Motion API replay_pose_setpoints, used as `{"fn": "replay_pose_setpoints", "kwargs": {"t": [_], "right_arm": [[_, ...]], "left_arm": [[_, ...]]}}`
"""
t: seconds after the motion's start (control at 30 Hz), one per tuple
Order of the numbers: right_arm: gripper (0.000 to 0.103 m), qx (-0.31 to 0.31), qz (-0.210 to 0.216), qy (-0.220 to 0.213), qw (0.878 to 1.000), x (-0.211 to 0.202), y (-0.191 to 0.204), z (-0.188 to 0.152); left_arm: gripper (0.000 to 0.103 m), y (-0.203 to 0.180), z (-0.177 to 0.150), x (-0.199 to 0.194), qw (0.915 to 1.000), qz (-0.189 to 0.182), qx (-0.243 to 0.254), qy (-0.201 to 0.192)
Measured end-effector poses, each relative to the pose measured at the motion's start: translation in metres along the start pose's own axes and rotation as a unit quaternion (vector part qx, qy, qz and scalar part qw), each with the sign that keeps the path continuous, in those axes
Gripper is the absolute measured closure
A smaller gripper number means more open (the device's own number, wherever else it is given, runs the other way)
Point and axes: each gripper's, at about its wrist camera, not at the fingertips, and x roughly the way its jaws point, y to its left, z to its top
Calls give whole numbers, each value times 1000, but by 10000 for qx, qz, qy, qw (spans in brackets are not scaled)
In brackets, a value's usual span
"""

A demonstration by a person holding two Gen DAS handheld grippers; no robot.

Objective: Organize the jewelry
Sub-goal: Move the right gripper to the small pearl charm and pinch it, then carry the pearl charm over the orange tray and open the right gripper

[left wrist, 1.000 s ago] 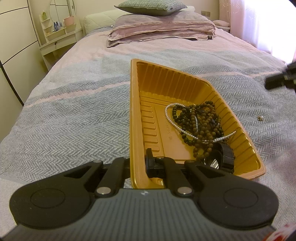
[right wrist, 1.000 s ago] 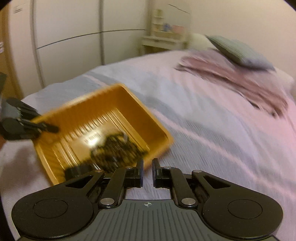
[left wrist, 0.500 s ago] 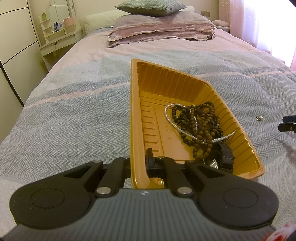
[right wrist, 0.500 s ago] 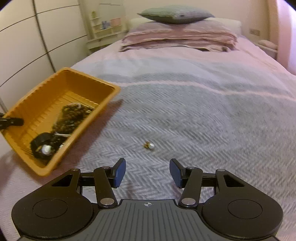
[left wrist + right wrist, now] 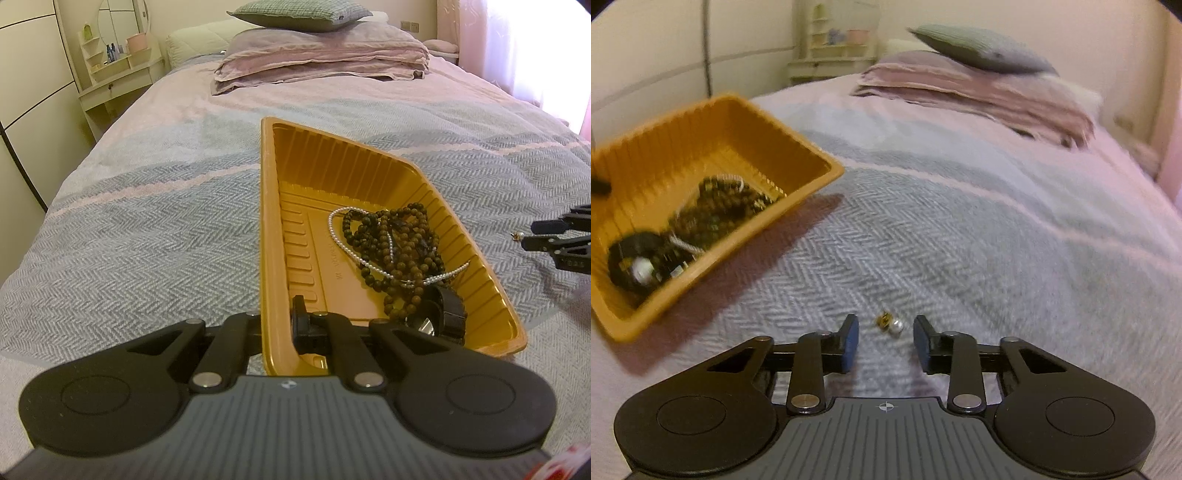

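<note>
A yellow plastic tray (image 5: 369, 170) is held tilted above the bedspread, my left gripper (image 5: 279, 317) shut on its near rim. Inside lie dark bead strands (image 5: 395, 243), a thin pearl necklace (image 5: 341, 240) and a black watch (image 5: 443, 314). The right wrist view shows the same tray (image 5: 713, 125) at the left. A small pearl earring (image 5: 892, 324) lies on the bedspread between the fingers of my right gripper (image 5: 886, 334), whose jaws are closing without touching it. From the left wrist view that earring (image 5: 517, 234) sits just before the right gripper (image 5: 533, 236) at the right edge.
The grey and pink herringbone bedspread (image 5: 147, 236) covers the whole bed. Folded pink bedding and a green-grey pillow (image 5: 299, 14) lie at the head. A white dressing shelf (image 5: 110, 70) and wardrobe doors stand at the left wall.
My right gripper swung away from the tray, dropped to the bedspread, opened wide and then narrowed around the earring. The left gripper and tray have kept still.
</note>
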Motion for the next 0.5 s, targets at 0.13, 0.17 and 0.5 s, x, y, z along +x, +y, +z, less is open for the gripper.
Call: {"fn": "replay_pose_setpoints", "kwargs": {"t": [0.13, 0.17, 0.5], "right_arm": [[80, -578, -132, 134, 9981, 14, 2, 2], [80, -710, -150, 197, 9972, 17, 2, 2], [95, -1387, -7, 321, 9898, 26, 11, -5]], "left_arm": [[99, 0, 0, 1, 10000, -2, -10, 1], [99, 0, 0, 1, 10000, -3, -16, 2], [99, 0, -1, 1, 10000, -3, -15, 3]]}}
